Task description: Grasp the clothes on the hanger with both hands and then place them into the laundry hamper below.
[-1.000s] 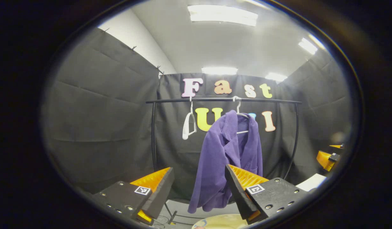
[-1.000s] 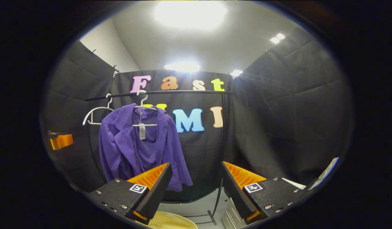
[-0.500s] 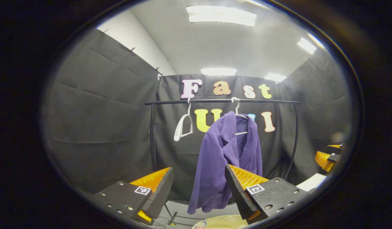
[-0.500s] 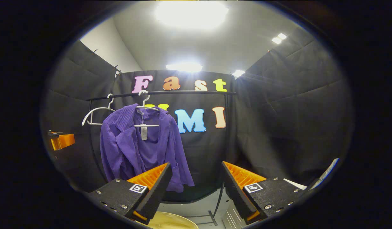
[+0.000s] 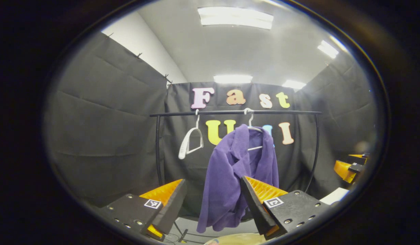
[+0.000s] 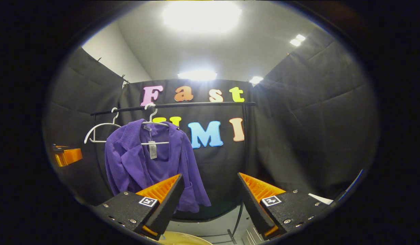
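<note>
While both tongs hang spread and grasping nothing, the purple jacket (image 5: 235, 177) sits on a white hanger (image 5: 251, 126) hooked over the black rail (image 5: 230, 112) at the back of the booth.

From the left gripper view, the left tongs (image 5: 212, 200) stand released at 6 o'clock, their two fingers well apart. The jacket hangs at 5 o'clock from the frame's centre, its lower hem showing between the fingers and partly behind the right-hand finger (image 5: 254, 200), yet farther off and not touched. A second hanger (image 5: 189, 143), bare, hangs from the rail at 9 o'clock of the jacket. The hamper (image 5: 240, 239) shows as a pale rim at 6 o'clock, below the jacket; what lies in it cannot be told. The right tongs (image 5: 348, 166) show at 3 o'clock near the edge, too small to judge from here.

From the right gripper view, the right tongs (image 6: 210, 200) are likewise released, at 6 o'clock. The jacket (image 6: 145, 163) hangs at 8 o'clock, open at the front, with a tag (image 6: 152, 149) dangling inside the collar. Its hanger (image 6: 155, 117) is on the rail (image 6: 172, 106), the bare hanger (image 6: 99, 131) just beside at 9 o'clock. The hamper (image 6: 182, 238) rim peeks out at 6 o'clock. The left tongs (image 6: 67, 156) show at 9 o'clock.
</note>
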Tool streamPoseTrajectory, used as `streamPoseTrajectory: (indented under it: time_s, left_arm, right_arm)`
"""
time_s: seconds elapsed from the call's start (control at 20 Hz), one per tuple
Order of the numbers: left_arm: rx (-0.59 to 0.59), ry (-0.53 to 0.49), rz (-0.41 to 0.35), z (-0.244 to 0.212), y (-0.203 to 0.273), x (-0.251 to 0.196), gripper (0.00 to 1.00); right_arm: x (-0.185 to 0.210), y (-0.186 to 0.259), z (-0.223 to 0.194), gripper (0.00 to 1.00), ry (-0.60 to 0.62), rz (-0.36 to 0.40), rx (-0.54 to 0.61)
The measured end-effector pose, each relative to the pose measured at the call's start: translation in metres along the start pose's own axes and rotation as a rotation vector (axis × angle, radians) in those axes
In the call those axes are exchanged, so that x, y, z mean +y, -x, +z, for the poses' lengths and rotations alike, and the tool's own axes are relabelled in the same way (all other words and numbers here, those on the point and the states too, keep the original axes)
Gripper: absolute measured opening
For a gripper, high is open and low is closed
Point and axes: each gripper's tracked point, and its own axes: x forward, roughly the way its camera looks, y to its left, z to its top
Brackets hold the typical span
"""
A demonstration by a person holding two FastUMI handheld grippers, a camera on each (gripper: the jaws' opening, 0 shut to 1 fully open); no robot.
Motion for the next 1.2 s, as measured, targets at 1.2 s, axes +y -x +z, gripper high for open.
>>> streamPoseTrajectory:
  time_s: [1.2]
  left_arm:
    - [-0.001,0.067,-0.017,-0.004,-0.148,-0.113,0.99]
  right_arm:
    - [0.042,-0.172,0.053,0.95,-0.085,0.247,-0.113]
